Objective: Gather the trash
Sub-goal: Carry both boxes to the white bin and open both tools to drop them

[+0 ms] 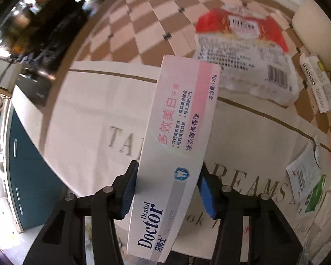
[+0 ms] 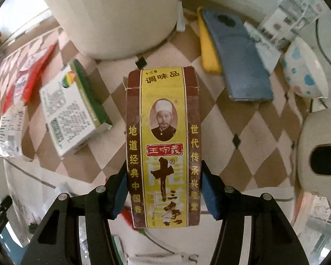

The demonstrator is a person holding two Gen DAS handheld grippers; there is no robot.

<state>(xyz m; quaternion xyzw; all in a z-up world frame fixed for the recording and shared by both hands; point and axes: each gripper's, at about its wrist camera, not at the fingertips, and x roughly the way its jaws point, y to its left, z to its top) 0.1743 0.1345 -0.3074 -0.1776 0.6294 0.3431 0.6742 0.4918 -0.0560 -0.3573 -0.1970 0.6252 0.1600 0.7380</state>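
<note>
Toothpaste box [image 1: 174, 154] clamped in left tool [image 1: 167, 190]; seasoning box [image 2: 163, 145] clamped in right tool [image 2: 163, 187].

- Checked tablecloth [image 2: 249, 119], brown and cream diamonds, is covering the table.
- Blue phone [image 2: 238, 55] is lying face down, its edge resting on a yellow sponge [image 2: 207, 46].
- White bowl with blue spots [image 2: 304, 70] is tipping on its side.
- Toilet roll [image 2: 322, 154] is lying beside the bowl.
- Teal cabinet [image 1: 26, 176] is standing beyond the table.

Left tool [image 1: 166, 190], right tool [image 2: 163, 190]: both clamped, loaded.
</note>
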